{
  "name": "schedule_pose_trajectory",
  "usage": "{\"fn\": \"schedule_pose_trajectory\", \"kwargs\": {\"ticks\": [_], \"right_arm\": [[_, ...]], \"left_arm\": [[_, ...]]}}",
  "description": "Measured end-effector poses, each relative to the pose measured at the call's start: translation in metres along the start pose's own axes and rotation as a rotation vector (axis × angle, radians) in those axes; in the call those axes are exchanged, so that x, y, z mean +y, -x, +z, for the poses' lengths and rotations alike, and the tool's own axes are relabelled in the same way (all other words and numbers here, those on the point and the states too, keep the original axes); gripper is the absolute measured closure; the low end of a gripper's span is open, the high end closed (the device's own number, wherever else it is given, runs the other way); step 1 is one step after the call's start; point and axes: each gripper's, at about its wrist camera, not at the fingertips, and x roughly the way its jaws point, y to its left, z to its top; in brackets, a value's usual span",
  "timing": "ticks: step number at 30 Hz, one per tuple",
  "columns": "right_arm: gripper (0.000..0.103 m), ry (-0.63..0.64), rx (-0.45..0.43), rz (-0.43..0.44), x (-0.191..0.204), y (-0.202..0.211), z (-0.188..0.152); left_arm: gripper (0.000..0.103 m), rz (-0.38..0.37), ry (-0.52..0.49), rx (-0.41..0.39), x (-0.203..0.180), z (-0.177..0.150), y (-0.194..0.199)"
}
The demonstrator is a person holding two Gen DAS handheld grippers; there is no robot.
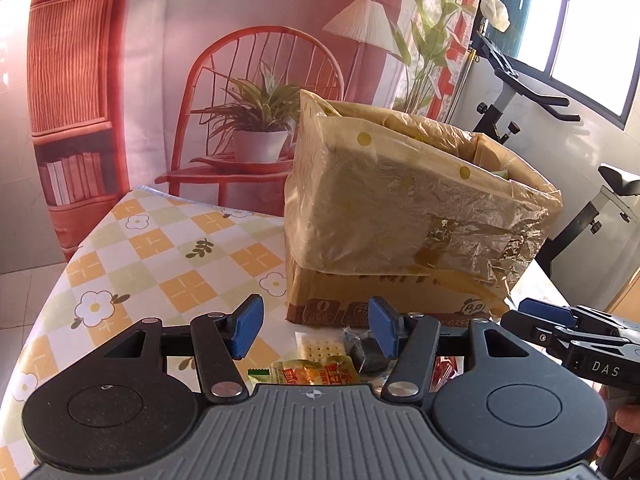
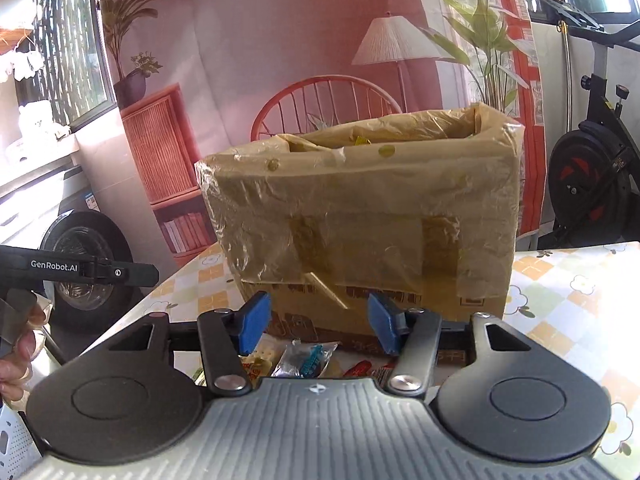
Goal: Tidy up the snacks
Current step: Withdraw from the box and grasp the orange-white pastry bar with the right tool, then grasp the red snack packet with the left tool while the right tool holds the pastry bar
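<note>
A cardboard box (image 1: 404,216) lined with a yellowish plastic bag stands on the checkered tablecloth (image 1: 168,256); it also shows in the right wrist view (image 2: 360,216). Small snack packets lie in front of it: a cracker packet (image 1: 320,348), a yellow packet (image 1: 312,372), a dark packet (image 1: 372,356), a red one (image 1: 444,372). My left gripper (image 1: 316,328) is open and empty above them. My right gripper (image 2: 318,322) is open and empty above a clear blue-printed packet (image 2: 306,360) and red packets (image 2: 368,370). The right gripper also shows in the left wrist view (image 1: 560,328).
An exercise bike (image 2: 592,184) stands right of the table. A printed backdrop with a chair and a lamp (image 1: 264,80) hangs behind. The table's left edge (image 1: 60,280) drops to the floor. The left tool (image 2: 80,270) and a hand show at the left.
</note>
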Motion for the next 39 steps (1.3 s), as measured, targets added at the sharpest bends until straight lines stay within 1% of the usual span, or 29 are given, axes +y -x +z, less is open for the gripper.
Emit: {"fn": "schedule_pose_trajectory", "kwargs": {"ticks": [1, 3, 5, 7, 10, 11, 12, 13, 14, 18, 19, 20, 24, 27, 30, 33, 35, 37, 39], "right_arm": [[0.05, -0.001, 0.024, 0.008, 0.002, -0.004, -0.007], [0.069, 0.006, 0.067, 0.032, 0.007, -0.011, -0.018], [0.074, -0.002, 0.135, 0.058, 0.011, -0.024, -0.029], [0.074, 0.002, 0.19, 0.071, 0.016, -0.035, -0.038], [0.072, 0.018, 0.251, 0.058, 0.021, -0.051, -0.046], [0.069, 0.026, 0.27, 0.043, 0.025, -0.057, -0.049], [0.057, 0.031, 0.283, 0.033, 0.026, -0.06, -0.051], [0.052, 0.037, 0.294, 0.019, 0.027, -0.064, -0.053], [0.049, 0.045, 0.301, 0.013, 0.028, -0.066, -0.055], [0.049, 0.083, 0.359, -0.003, 0.03, -0.077, -0.066], [0.051, 0.099, 0.358, -0.008, 0.031, -0.077, -0.069], [0.058, 0.123, 0.356, -0.01, 0.033, -0.075, -0.072], [0.063, 0.12, 0.34, 0.0, 0.025, -0.069, -0.074], [0.064, 0.117, 0.317, -0.021, 0.015, -0.064, -0.076], [0.064, 0.147, 0.295, -0.043, 0.009, -0.056, -0.079], [0.064, 0.162, 0.286, -0.045, 0.006, -0.049, -0.083], [0.064, 0.18, 0.28, -0.043, 0.007, -0.044, -0.086], [0.064, 0.197, 0.277, -0.039, 0.01, -0.039, -0.089], [0.064, 0.205, 0.272, -0.034, 0.011, -0.036, -0.092]], "left_arm": [[0.042, 0.001, 0.003, 0.007, 0.001, -0.004, -0.001], [0.043, 0.002, 0.004, 0.02, 0.003, -0.011, -0.005], [0.043, 0.009, 0.007, 0.036, 0.004, -0.017, -0.011], [0.044, 0.014, 0.014, 0.056, 0.008, -0.022, -0.018], [0.047, 0.025, 0.033, 0.084, 0.015, -0.03, -0.025], [0.047, 0.025, 0.036, 0.092, 0.017, -0.032, -0.027], [0.047, 0.025, 0.038, 0.101, 0.018, -0.036, -0.027], [0.047, 0.026, 0.036, 0.109, 0.019, -0.038, -0.029], [0.047, 0.028, 0.034, 0.115, 0.019, -0.041, -0.031], [0.047, 0.032, 0.034, 0.137, 0.021, -0.045, -0.039], [0.047, 0.032, 0.034, 0.141, 0.021, -0.046, -0.04], [0.047, 0.032, 0.032, 0.144, 0.022, -0.046, -0.041], [0.047, 0.027, 0.019, 0.162, 0.019, -0.051, -0.046], [0.047, 0.008, 0.02, 0.182, 0.015, -0.058, -0.047], [0.047, -0.016, 0.016, 0.21, 0.007, -0.068, -0.046], [0.047, -0.044, 0.021, 0.226, -0.002, -0.079, -0.041], [0.047, -0.064, 0.003, 0.246, -0.009, -0.086, -0.038], [0.047, -0.08, -0.021, 0.274, -0.017, -0.093, -0.035], [0.047, -0.115, -0.007, 0.334, -0.019, -0.102, -0.035]]}}
